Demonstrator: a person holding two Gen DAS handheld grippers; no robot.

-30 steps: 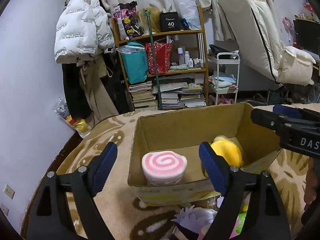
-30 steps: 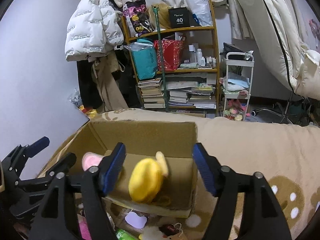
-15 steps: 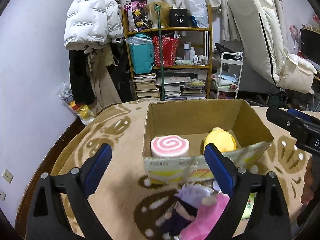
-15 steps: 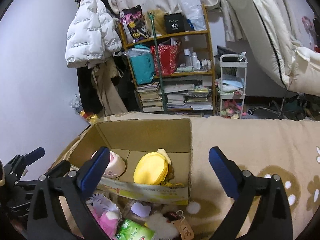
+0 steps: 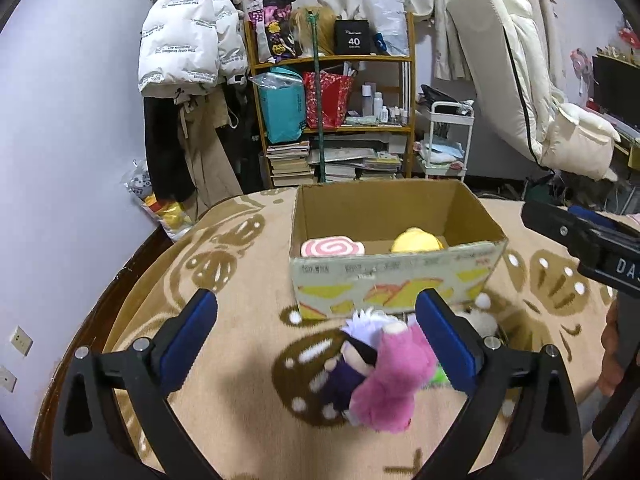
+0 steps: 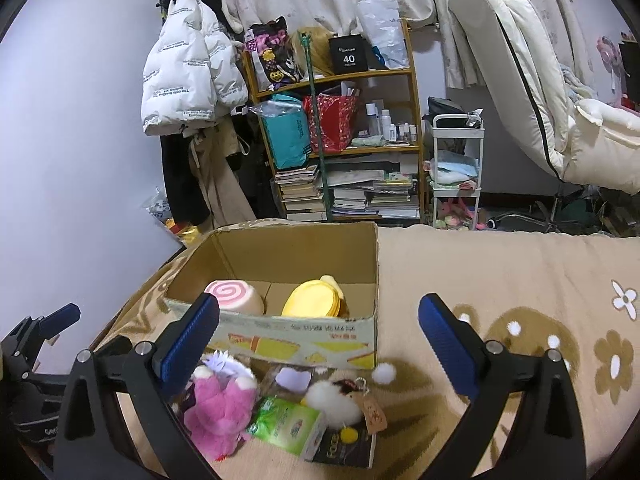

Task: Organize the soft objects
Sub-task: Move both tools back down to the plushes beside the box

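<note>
A cardboard box (image 5: 392,280) (image 6: 296,340) stands on the beige flower-patterned blanket (image 6: 500,280). Inside lie a pink swirl roll plush (image 5: 332,247) (image 6: 234,296) and a yellow plush (image 5: 416,240) (image 6: 316,300). In front of the box lie a pink plush (image 5: 388,384) (image 6: 220,404), a white-haired doll (image 5: 356,356), a white fluffy keychain (image 6: 332,400) and a green packet (image 6: 288,424). My left gripper (image 5: 314,308) hangs over the pink plush, its jaws opening and gripping nothing. My right gripper (image 6: 319,306) is open and empty before the box.
A black carton (image 6: 344,446) and a lilac heart (image 6: 294,378) lie among the toys. Behind the bed stand a cluttered wooden shelf (image 5: 332,120), a white cart (image 5: 448,140) and a propped mattress (image 5: 512,80). A white jacket (image 5: 184,40) hangs on the left wall.
Both grippers have pulled back from the box and opened wider. The swirl roll and the yellow plush, which sat between the jaws, stay in the box. The toys in front have come into view.
</note>
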